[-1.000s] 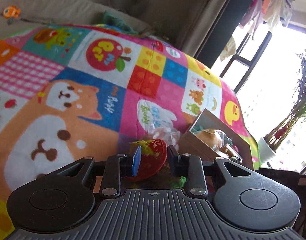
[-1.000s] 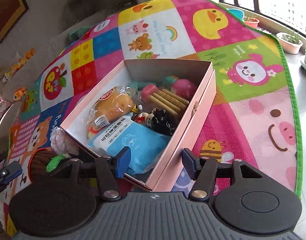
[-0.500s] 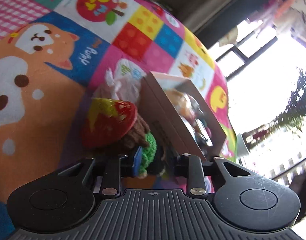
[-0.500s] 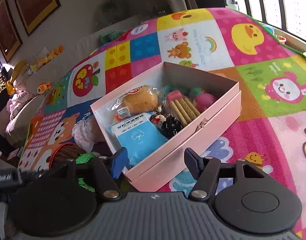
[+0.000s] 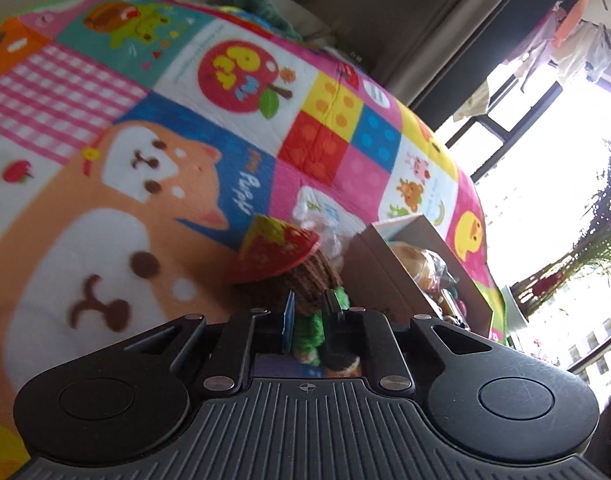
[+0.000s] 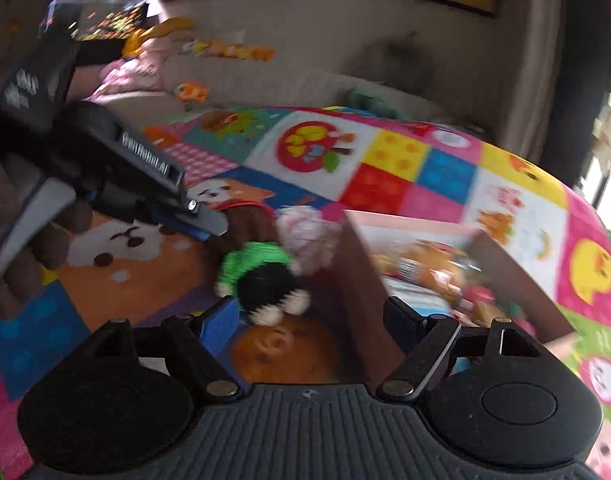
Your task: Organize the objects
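A crochet doll (image 5: 305, 280) with a red hat, brown hair and a green body lies on the play mat beside the pink box (image 5: 385, 276). My left gripper (image 5: 310, 320) is shut on its green body. In the right wrist view the doll (image 6: 261, 276) shows its green body and black legs, with the left gripper (image 6: 209, 226) reaching in from the upper left. My right gripper (image 6: 313, 320) hovers just in front of the doll's feet with its jaws opening. Its pads touch nothing. The box's near wall (image 6: 357, 280) stands beyond its fingertips.
The box holds wrapped snacks (image 6: 437, 268) and small toys. A pink-white plastic bundle (image 6: 309, 240) lies between doll and box. The colourful play mat (image 5: 125, 200) covers the floor. A sofa (image 6: 265, 88) stands behind, and a window with a plant (image 5: 585, 256) is at the right.
The left jaws narrowed from around the red hat onto the doll's green body. The right gripper swung left from above the box towards the doll, rolled, and its jaws widened.
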A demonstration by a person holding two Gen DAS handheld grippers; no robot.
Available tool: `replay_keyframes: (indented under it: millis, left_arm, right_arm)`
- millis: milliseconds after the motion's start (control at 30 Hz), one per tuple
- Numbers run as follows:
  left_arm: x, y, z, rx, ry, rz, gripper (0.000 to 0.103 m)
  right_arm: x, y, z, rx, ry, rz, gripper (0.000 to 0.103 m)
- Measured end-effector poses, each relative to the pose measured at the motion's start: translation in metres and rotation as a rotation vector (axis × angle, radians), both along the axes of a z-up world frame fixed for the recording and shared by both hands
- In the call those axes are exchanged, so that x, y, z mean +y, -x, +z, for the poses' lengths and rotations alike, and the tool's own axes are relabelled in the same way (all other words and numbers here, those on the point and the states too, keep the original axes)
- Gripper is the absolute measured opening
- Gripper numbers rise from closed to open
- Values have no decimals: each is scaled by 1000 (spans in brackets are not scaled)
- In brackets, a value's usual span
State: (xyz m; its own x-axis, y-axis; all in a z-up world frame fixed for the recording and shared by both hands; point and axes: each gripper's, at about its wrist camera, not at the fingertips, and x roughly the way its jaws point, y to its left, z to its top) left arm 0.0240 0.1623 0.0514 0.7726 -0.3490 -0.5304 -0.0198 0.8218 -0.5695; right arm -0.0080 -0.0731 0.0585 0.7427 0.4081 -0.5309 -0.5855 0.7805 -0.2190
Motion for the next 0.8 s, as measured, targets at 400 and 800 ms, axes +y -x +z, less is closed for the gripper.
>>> replay_keyframes:
  millis: [400,800]
  left_arm:
    - [34,-10,19,-99,-125,66,16]
    - [-41,-127,-8,-50,-212,-44,16]
  right_arm:
    - [54,-48,-16,205,17,8,51]
    - [-111,5,-1,632,-344,-123,66]
